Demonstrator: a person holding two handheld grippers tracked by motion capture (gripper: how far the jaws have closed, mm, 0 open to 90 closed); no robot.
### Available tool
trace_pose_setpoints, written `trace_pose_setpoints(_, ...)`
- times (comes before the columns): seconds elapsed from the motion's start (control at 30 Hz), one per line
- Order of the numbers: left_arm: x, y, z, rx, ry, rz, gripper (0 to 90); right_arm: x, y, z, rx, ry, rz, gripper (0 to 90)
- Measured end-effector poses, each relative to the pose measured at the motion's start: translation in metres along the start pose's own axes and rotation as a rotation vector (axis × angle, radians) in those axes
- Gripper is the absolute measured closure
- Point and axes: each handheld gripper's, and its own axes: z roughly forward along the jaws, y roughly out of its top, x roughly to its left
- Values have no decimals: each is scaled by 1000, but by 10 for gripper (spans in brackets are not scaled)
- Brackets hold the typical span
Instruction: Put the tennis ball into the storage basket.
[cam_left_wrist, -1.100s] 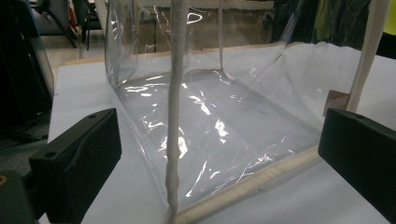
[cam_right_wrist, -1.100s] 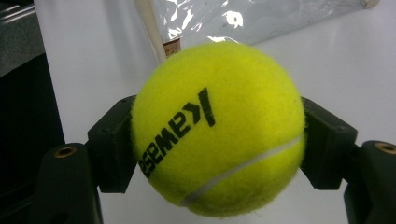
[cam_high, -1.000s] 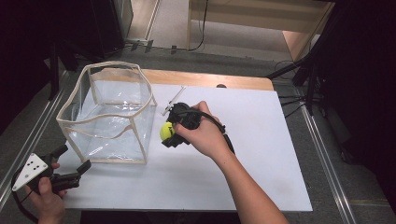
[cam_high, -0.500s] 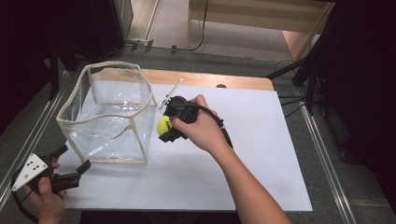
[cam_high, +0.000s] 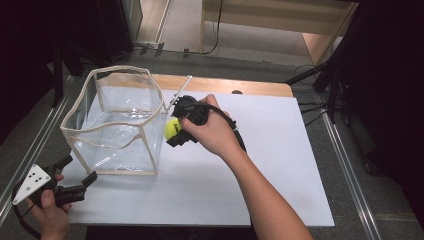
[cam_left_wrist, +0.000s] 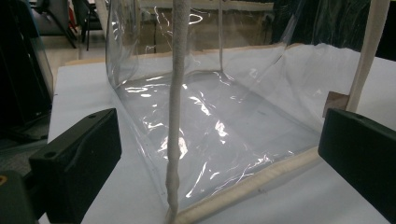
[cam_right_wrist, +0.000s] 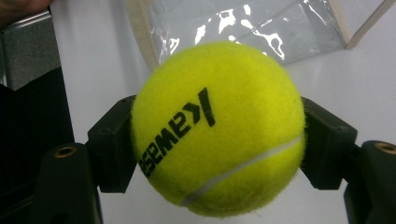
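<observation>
A yellow tennis ball (cam_high: 173, 128) (cam_right_wrist: 218, 128) is clamped between the jaws of my right gripper (cam_high: 176, 131) (cam_right_wrist: 218, 135), lifted off the white table top just beside the right wall of a clear plastic box (cam_high: 116, 120) (cam_left_wrist: 219, 126) with cream edging. The box stands open-topped at the table's left. My left gripper (cam_high: 80, 172) (cam_left_wrist: 219, 158) rests near the table's front left corner, jaws wide open, facing the box's near corner with nothing between them.
The white table top (cam_high: 260, 165) stretches to the right and front of the box. A thin white rod (cam_high: 180, 90) lies behind the right hand near the wooden back edge. Metal rails (cam_high: 350, 170) run along both sides.
The right gripper has carried the ball up and to the left, closer to the box's right wall. The left gripper has stayed put.
</observation>
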Motion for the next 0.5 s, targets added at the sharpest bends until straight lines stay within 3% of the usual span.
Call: trace_pose_setpoints(0.5, 0, 0, 0, -1, -1, 0, 0, -2, 13, -11, -7, 18, -6, 239)
